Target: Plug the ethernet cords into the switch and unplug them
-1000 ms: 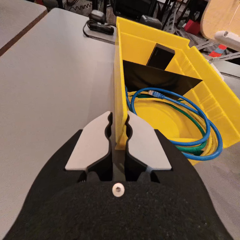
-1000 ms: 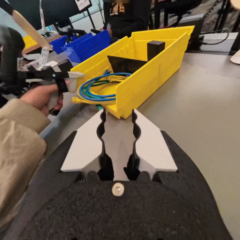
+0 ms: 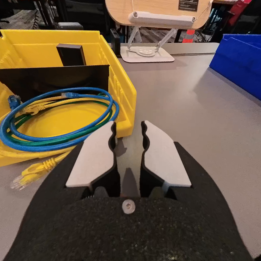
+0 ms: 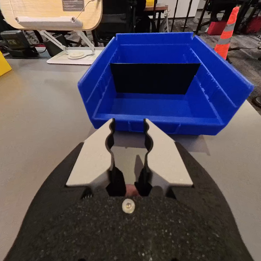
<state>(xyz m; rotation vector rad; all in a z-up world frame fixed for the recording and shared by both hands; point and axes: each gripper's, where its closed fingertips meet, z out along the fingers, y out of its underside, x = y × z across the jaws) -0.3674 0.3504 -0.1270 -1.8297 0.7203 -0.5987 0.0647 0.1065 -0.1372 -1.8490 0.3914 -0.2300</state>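
A yellow bin (image 3: 124,90) stands at the left of the left wrist view. In front of its black divider (image 3: 56,77) lie coiled blue (image 3: 59,142), green (image 3: 56,141) and yellow (image 3: 35,154) ethernet cords. A yellow plug (image 3: 33,170) hangs out onto the table. A black box, the switch (image 3: 71,55), stands upright behind the divider. My left gripper (image 3: 128,124) is open and empty, just right of the bin's front corner. My right gripper (image 4: 129,121) is open and empty, in front of an empty blue bin (image 4: 162,124).
The blue bin (image 3: 240,62) also shows at the right of the left wrist view. A white stand base (image 3: 146,56) with a wooden panel sits at the grey table's far edge. An orange cone (image 4: 227,32) stands on the floor beyond. The yellow bin's corner (image 4: 4,65) shows at left.
My left gripper has let go of the yellow bin's side wall, opened and swung right. My right gripper has turned away from the yellow bin and now faces the blue bin.
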